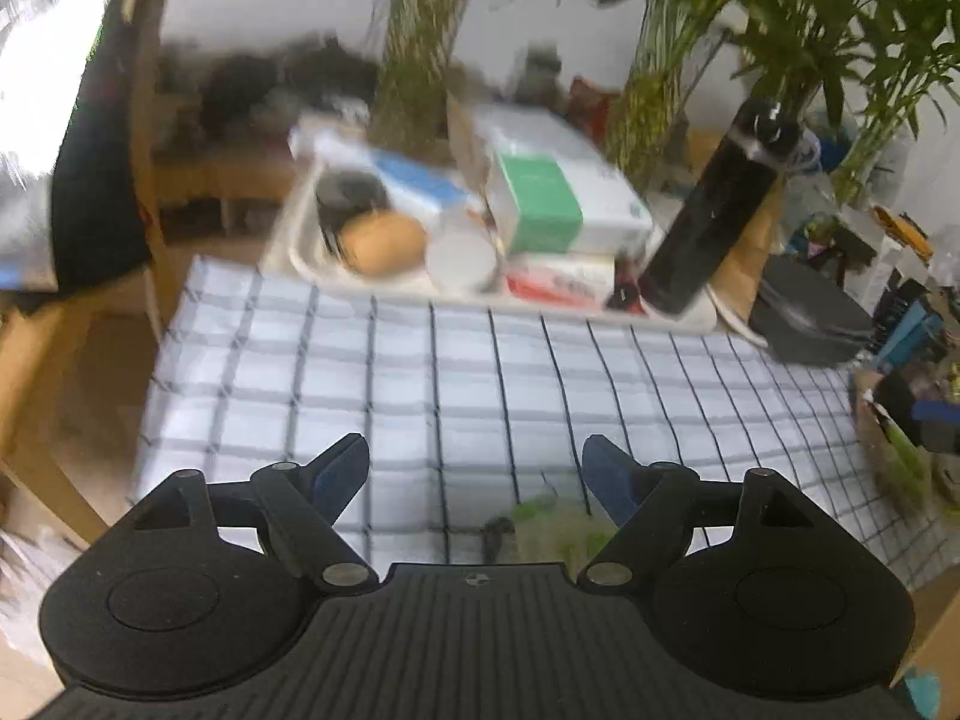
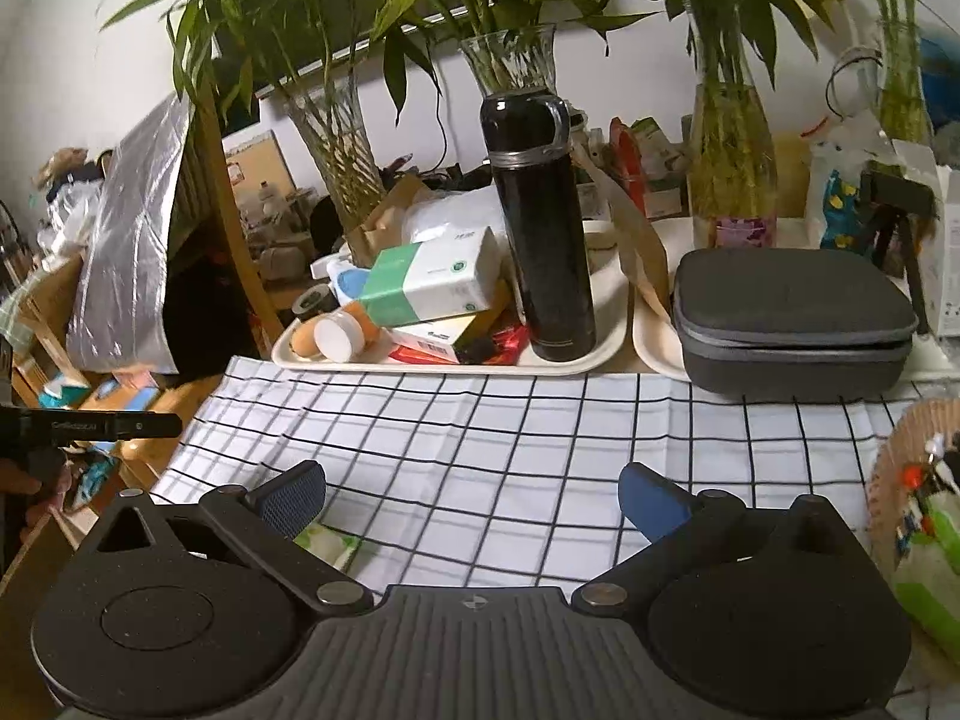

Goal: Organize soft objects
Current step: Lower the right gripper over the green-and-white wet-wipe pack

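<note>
Now my left gripper (image 1: 474, 471) stands wide, nothing between its blue ribbed pads, above the white checked cloth (image 1: 456, 384) with thin black lines. A soft green-and-white bundle (image 1: 558, 525), blurred, lies on the cloth just under my right-hand finger. My right gripper (image 2: 474, 495) is spread wide and empty too; beside its left finger a pale green soft packet (image 2: 327, 543) shows. Behind, a cream tray (image 2: 606, 324) bears a glossy black cylindrical flask (image 2: 540, 228) and cartons.
</note>
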